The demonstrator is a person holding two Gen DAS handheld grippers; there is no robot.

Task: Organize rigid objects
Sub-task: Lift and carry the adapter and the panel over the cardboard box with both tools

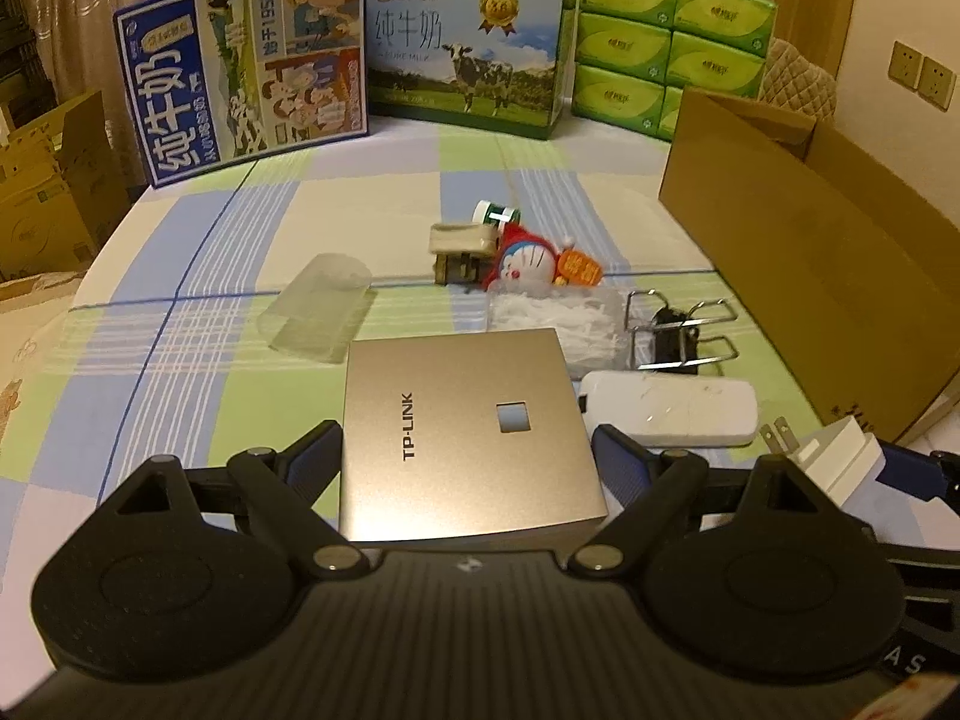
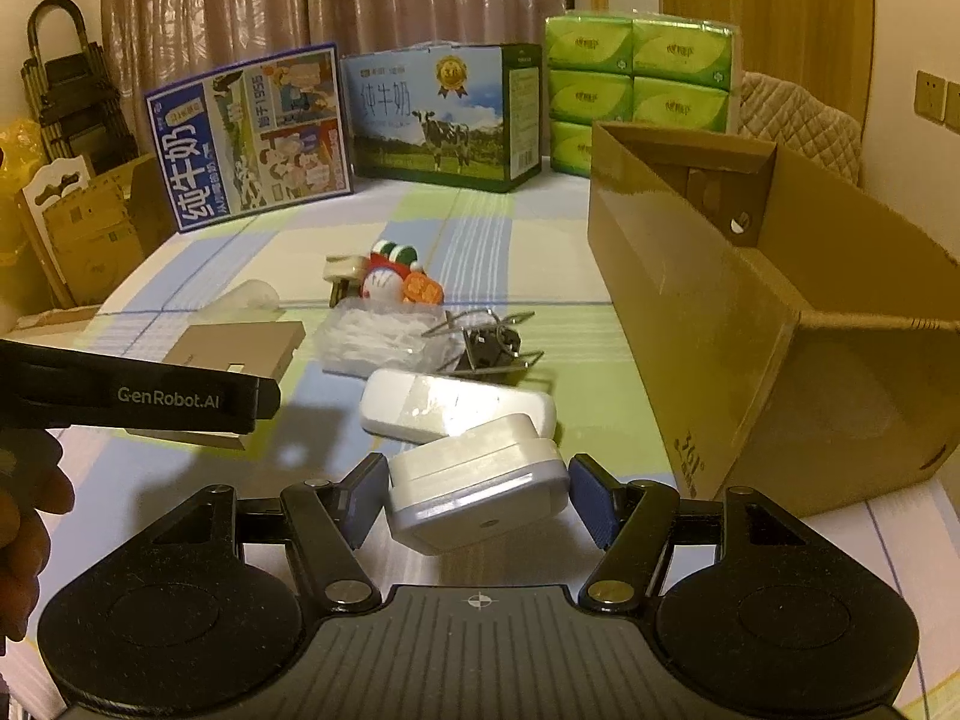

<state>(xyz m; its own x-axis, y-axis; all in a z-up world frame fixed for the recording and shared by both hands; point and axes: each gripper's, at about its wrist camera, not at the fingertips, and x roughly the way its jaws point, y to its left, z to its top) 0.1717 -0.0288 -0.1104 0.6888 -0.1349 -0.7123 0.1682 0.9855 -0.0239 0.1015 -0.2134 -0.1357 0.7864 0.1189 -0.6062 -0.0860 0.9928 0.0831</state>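
Observation:
My left gripper point(image 1: 468, 459) is shut on a gold TP-LINK wall panel point(image 1: 462, 420), its blue pads pressing both side edges, and the panel hangs just above the checked cloth. The right wrist view shows that panel point(image 2: 240, 348) from the side, its shadow beneath it. My right gripper point(image 2: 480, 501) is shut on a white plug adapter point(image 2: 480, 498), held off the cloth. The adapter point(image 1: 840, 456), prongs pointing left, also shows at the right edge of the left wrist view.
An open cardboard box point(image 2: 750, 300) stands to the right. A white oblong device point(image 1: 666, 408), binder clips point(image 1: 678, 330), a bag of white pieces point(image 1: 558, 324), a Doraemon figure point(image 1: 528, 261) and a clear cup point(image 1: 318, 312) lie mid-table. Milk cartons point(image 1: 252, 72) and tissue packs point(image 1: 672, 42) line the back.

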